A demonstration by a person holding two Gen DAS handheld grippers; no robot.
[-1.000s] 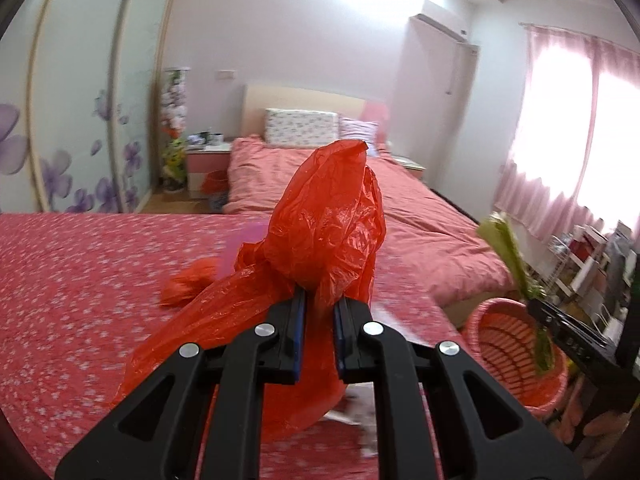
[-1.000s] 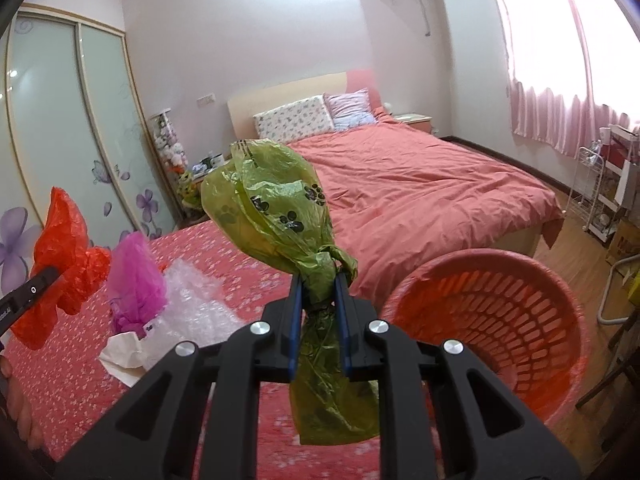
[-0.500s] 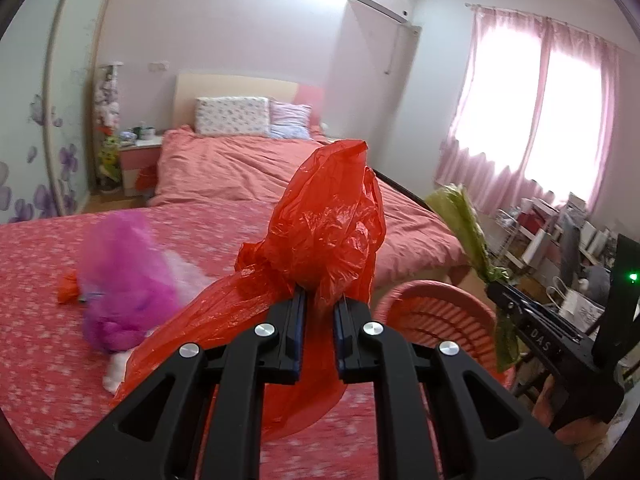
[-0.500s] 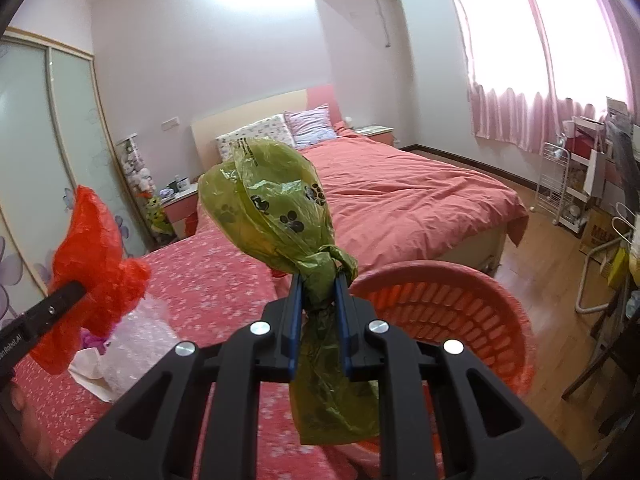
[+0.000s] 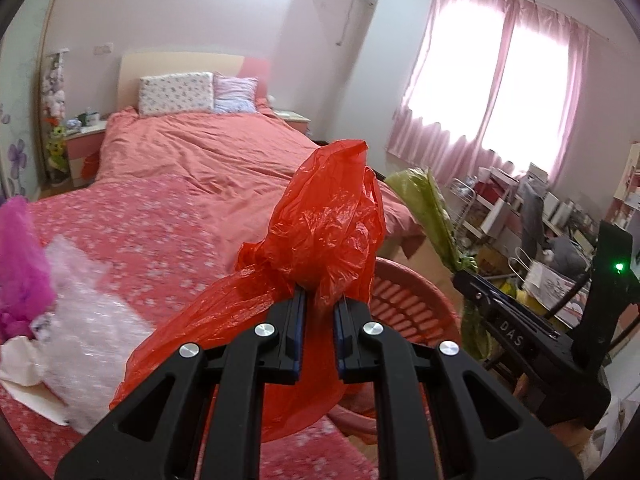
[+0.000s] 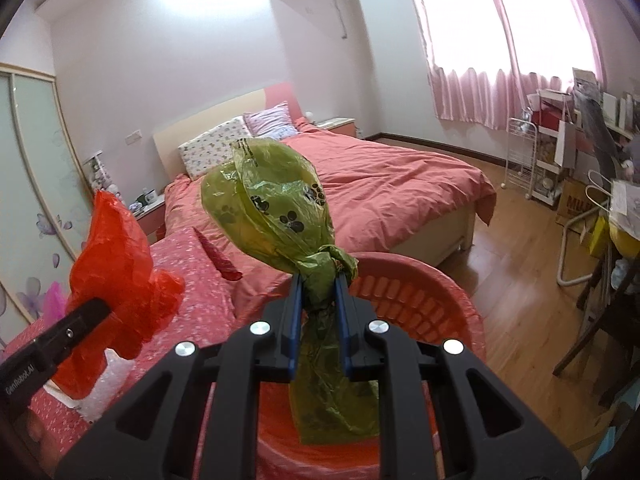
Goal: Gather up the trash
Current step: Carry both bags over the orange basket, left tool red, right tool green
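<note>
The left tongs (image 5: 318, 312) were clamped nearly shut on the gathered neck of the red plastic bag (image 5: 328, 224). The right tongs (image 6: 318, 300) were closed just as firmly on the green paw-print bag (image 6: 268, 208), gripping right at its knot. Both bags hung in the air at the red laundry-style basket (image 6: 420, 300); in the right wrist view the green bag's tail draped down inside the basket rim.

Judged step: carry both bags over the basket and drop them. To do this well, each set of tongs should be centred above the opening before release, low enough that the light film does not drift past the rim.

Each bag's long axis ran along the tongs' line, with the puffed body pointing forward and upward and the loose tail hanging below the jaws.

Clear bubble wrap (image 5: 84, 316) and a magenta bag (image 5: 20, 264) lay on the floral-covered surface (image 5: 160, 232), apparently awaiting collection.
</note>
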